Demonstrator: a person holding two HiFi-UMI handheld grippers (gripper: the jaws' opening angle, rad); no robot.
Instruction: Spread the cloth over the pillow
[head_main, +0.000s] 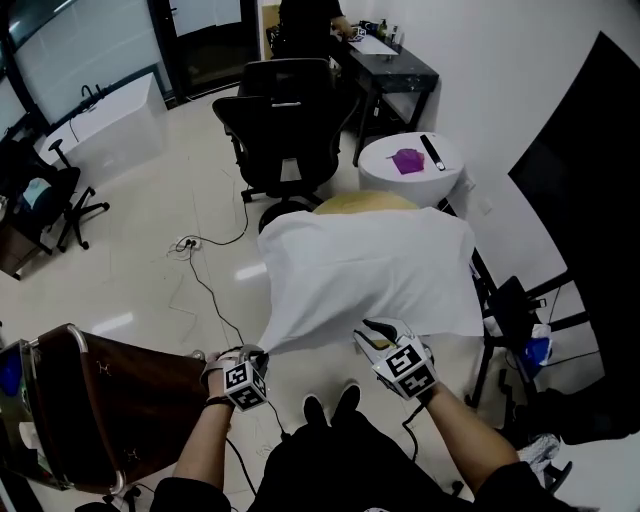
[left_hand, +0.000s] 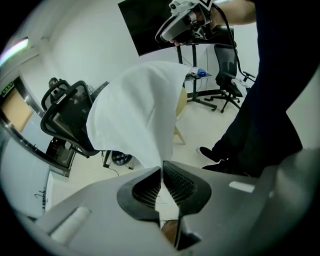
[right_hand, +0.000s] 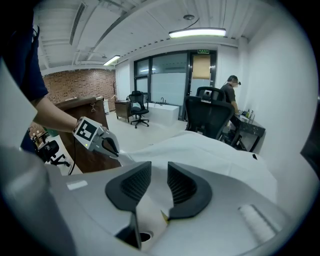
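A white cloth (head_main: 365, 270) lies draped over a yellow pillow (head_main: 365, 202), of which only the far rim shows. My left gripper (head_main: 257, 351) is shut on the cloth's near left corner and pulls it taut toward me; in the left gripper view the cloth (left_hand: 135, 110) runs down into the shut jaws (left_hand: 161, 171). My right gripper (head_main: 369, 329) stands open at the cloth's near edge. In the right gripper view the cloth (right_hand: 210, 155) spreads ahead and shows through the gap of the jaws (right_hand: 159, 181), with nothing pinched.
A black office chair (head_main: 285, 120) stands just beyond the pillow. A round white table (head_main: 445, 170) with a purple thing (head_main: 407, 160) is at the far right. A brown cabinet (head_main: 110, 400) is at my left, cables (head_main: 200, 270) cross the floor, and a person (right_hand: 231, 92) stands at the back desk.
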